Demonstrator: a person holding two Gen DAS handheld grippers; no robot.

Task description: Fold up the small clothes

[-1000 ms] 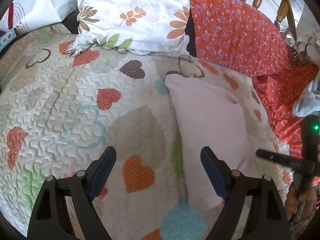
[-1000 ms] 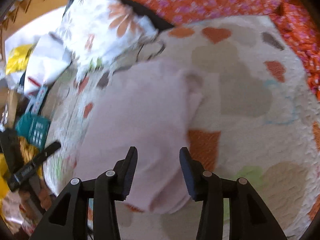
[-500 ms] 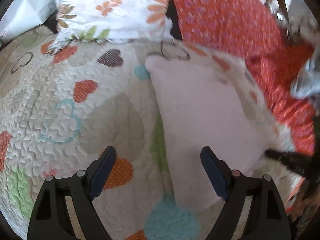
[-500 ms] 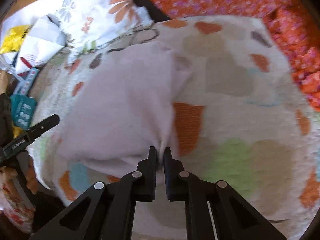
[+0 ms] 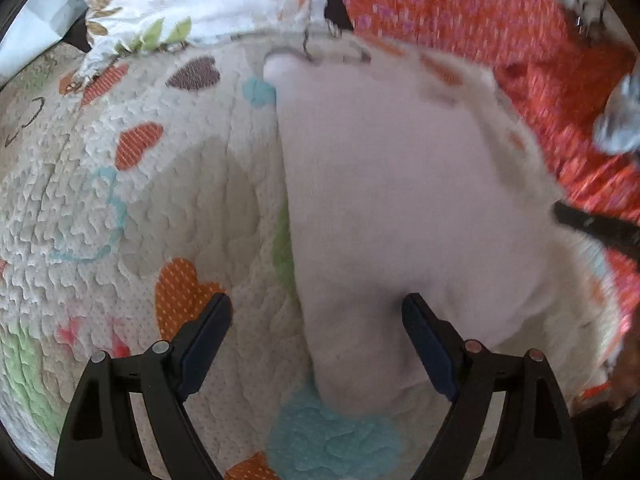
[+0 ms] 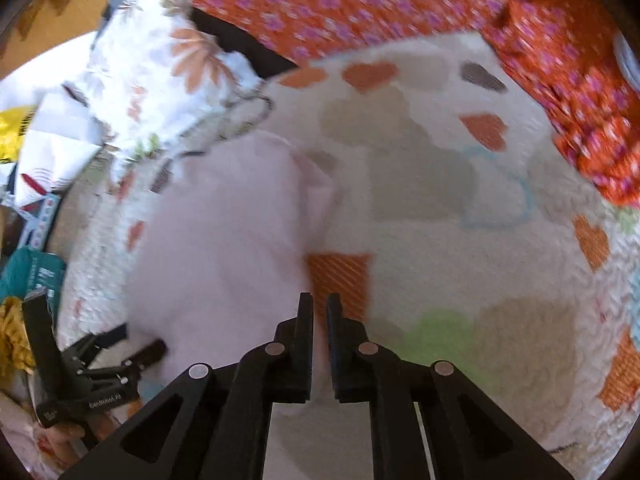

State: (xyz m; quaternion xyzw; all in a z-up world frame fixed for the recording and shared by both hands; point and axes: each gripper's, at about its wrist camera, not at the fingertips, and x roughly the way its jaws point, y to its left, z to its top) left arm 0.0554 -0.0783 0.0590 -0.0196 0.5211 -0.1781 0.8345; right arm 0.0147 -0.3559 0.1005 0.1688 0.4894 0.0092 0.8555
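A pale pink garment (image 5: 392,200) lies on the heart-patterned quilt (image 5: 120,208); it also shows in the right wrist view (image 6: 224,240). My left gripper (image 5: 316,312) is open, its jaws straddling the garment's near left edge, just above it. My right gripper (image 6: 319,308) is shut on the garment's near right edge, with pink cloth pinched between the pads. The right gripper's tip (image 5: 592,226) shows at the right of the left wrist view. The left gripper (image 6: 120,356) shows low at the left of the right wrist view.
A floral pillow (image 5: 192,0) lies at the quilt's far end. An orange flowered cloth (image 5: 480,12) covers the far right. Packets and a teal box (image 6: 36,276) sit off the quilt's left side.
My right gripper closed on the garment's edge and holds it. My left gripper moved right and closer, so its open jaws now straddle the garment's edge.
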